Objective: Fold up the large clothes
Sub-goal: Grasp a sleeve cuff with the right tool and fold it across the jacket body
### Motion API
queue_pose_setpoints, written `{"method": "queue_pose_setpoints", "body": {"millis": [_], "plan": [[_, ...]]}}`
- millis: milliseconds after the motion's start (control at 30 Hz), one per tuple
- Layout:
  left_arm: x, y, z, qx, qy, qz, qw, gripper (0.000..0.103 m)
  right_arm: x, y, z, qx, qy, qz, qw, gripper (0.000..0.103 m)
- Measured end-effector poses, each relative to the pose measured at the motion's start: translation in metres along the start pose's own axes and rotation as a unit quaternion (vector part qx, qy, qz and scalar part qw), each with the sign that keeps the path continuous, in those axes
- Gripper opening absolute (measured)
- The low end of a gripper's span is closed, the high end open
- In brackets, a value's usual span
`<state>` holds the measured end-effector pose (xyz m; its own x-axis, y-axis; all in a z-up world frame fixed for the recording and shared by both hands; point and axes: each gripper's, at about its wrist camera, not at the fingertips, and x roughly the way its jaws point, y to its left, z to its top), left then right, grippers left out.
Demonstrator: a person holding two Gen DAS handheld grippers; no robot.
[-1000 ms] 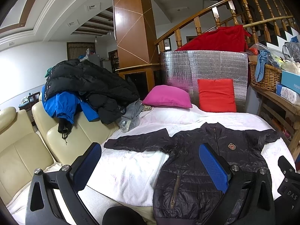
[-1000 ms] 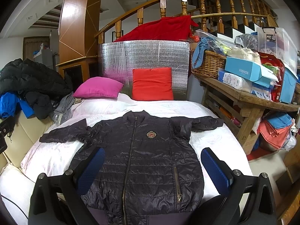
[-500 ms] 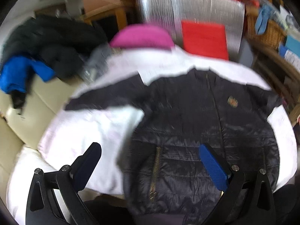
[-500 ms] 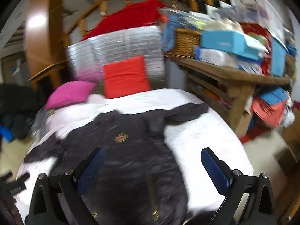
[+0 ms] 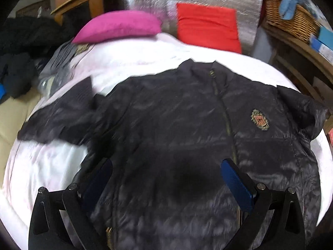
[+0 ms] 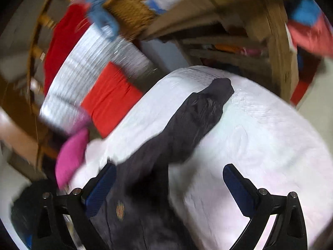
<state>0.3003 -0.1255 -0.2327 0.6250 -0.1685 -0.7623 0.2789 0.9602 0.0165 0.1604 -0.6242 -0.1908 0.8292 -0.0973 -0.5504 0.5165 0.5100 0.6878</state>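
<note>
Both grippers are hanging wide open and holding nothing: the left gripper [image 5: 165,176] over the body of the black jacket [image 5: 187,125], the right gripper [image 6: 169,180] over its sleeve [image 6: 199,112]. This jacket is lying spread, front up, on the white bed cover [image 5: 50,162]. Behind, a wicker basket [image 5: 289,18] on the wooden table [image 5: 299,48] is holding a blue cloth [image 5: 291,0].

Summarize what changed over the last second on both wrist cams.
Both grippers dropped closer over the black jacket; the right gripper also rolled and swung toward the jacket's sleeve. The left gripper hovers over the chest. Neither took hold: fingers stay open. The jacket still lies flat, pillows unmoved.
</note>
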Motion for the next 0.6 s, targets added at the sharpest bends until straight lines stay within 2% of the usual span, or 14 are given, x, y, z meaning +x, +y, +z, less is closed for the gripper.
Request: {"method": "queue_pose_setpoints", "body": {"millis": [100,167,300,367,433,500,600], "plan": [[0.005,-0.001,-0.003,0.018,-0.025,0.001,0.9995,0.103,0.041,-0.024,0.022,0.055,0.007,0.003,0.998,0.103],[0.008,0.000,0.001,0.028,-0.030,0.002,0.9992,0.103,0.069,-0.038,0.036,0.079,0.013,-0.013,0.997,0.103],[0.014,0.006,0.009,0.036,-0.043,0.011,0.9984,0.103,0.108,-0.053,0.061,0.098,0.014,-0.035,0.995,0.099],[0.016,0.008,0.012,0.035,-0.046,0.014,0.9982,0.103,0.126,-0.058,0.070,0.108,0.019,-0.042,0.993,0.094],[0.019,0.006,0.014,0.035,-0.050,0.020,0.9979,0.103,0.150,-0.065,0.077,0.117,0.034,-0.062,0.991,0.079],[0.020,0.005,0.015,0.037,-0.053,0.025,0.9976,0.103,0.163,-0.065,0.079,0.119,0.035,-0.077,0.989,0.073],[0.021,0.003,0.015,0.042,-0.053,0.023,0.9974,0.103,0.166,-0.053,0.081,0.089,0.019,-0.097,0.991,0.035]]}}
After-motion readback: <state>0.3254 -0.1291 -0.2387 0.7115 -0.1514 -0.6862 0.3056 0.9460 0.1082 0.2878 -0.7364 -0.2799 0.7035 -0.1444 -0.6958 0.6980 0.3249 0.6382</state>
